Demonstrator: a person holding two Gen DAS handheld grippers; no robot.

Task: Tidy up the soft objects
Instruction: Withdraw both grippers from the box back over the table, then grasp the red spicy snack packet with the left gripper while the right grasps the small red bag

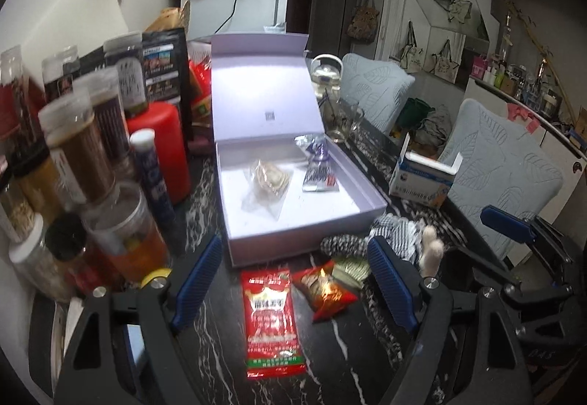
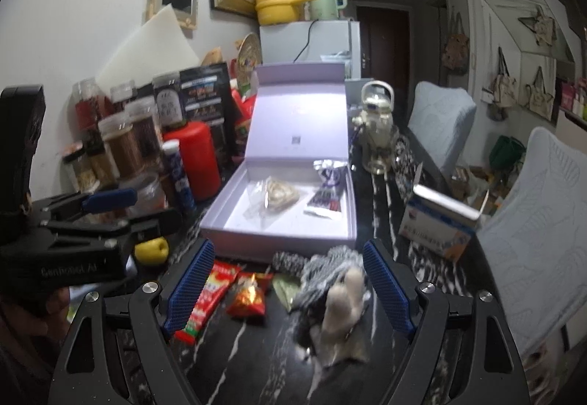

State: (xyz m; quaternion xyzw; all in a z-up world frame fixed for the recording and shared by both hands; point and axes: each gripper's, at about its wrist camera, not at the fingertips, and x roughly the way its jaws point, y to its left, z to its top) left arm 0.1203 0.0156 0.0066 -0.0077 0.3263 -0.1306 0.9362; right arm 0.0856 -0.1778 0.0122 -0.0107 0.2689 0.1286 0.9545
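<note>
Both our tongs spread over soft things at the box's front edge

Left tongs (image 1: pixel 293 280) hover spread above a glossy red packet (image 1: pixel 271 320); right tongs (image 2: pixel 290 285), spread too, frame a checked plush toy (image 2: pixel 330 291) with white legs. Only the right view shows the yellow apple (image 2: pixel 152 250). The lavender box (image 1: pixel 304 232) sits mid-surface.

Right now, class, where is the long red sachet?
In the left wrist view, the long red sachet lies flat on the dark marble table, in front of the open white box, left of the crinkled snack packet.
</note>
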